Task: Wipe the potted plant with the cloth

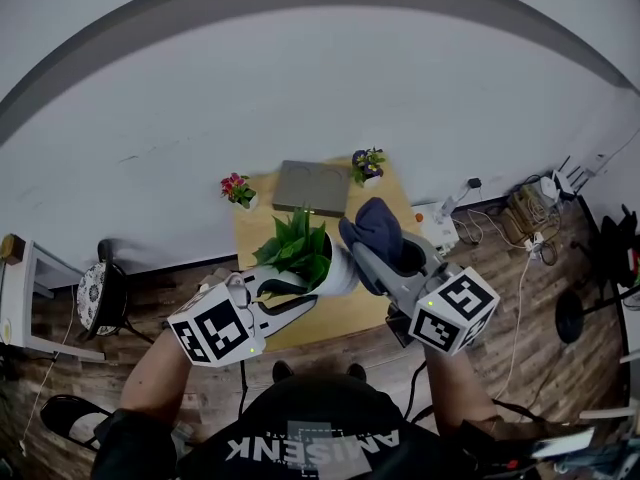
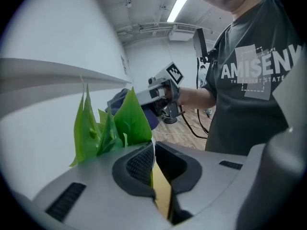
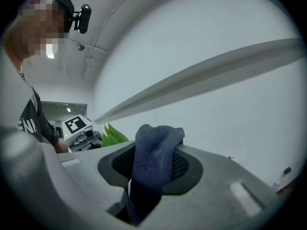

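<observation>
My left claw [image 2: 152, 163] pinches, seemingly by the rim, the potted plant [image 1: 298, 250], lifted above the wooden table [image 1: 254, 236]. My right claw [image 3: 152, 169] clamps the blue cloth [image 3: 156, 145] there too. Hard wiping could lever the plant loose.

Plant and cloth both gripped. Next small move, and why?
Probably ease the right gripper toward the potted plant until the cloth meets the nearest leaves. The left gripper holds the plant above the table, and the clamped cloth sits beside the leaves, apparently not on them.
</observation>
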